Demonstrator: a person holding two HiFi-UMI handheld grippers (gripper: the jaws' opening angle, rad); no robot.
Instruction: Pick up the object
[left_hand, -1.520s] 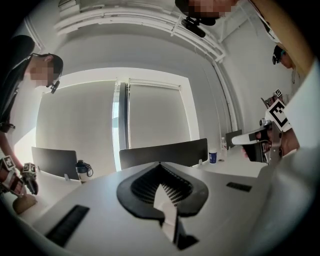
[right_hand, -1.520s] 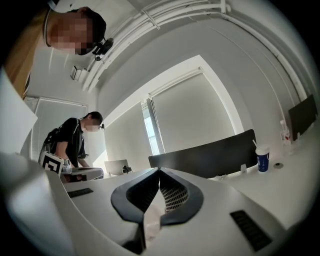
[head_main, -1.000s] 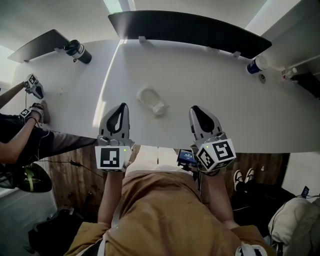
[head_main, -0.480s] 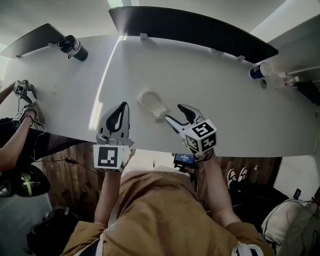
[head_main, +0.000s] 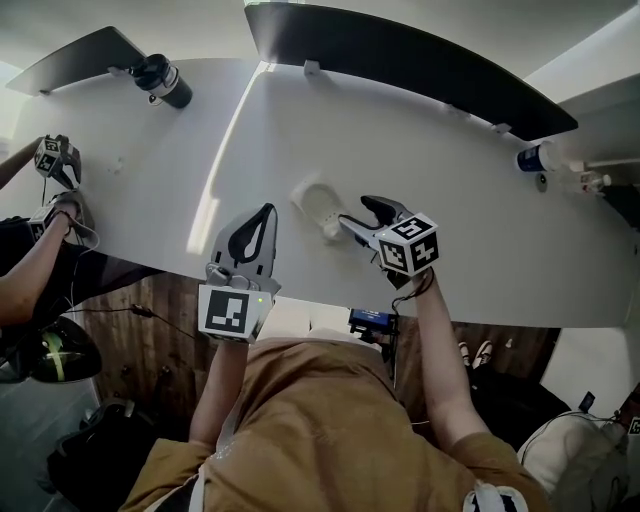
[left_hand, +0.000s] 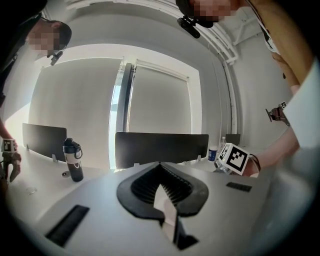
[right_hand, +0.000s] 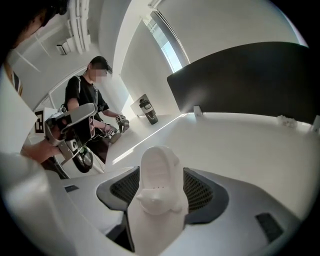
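Right jaws spread around the object, not pinching yet

The right gripper (head_main: 352, 210) has just been opening its jaws, and they now stand wide on either side of the white object (right_hand: 159, 175) with a gap at each pad. The object lies flat on the table (head_main: 450, 200), long axis running straight out along the jaws, knobby end nearest. The left gripper (head_main: 266, 212) sits beside it with jaws pressed together and nothing in them. I'd say the right is clearly the one to close.
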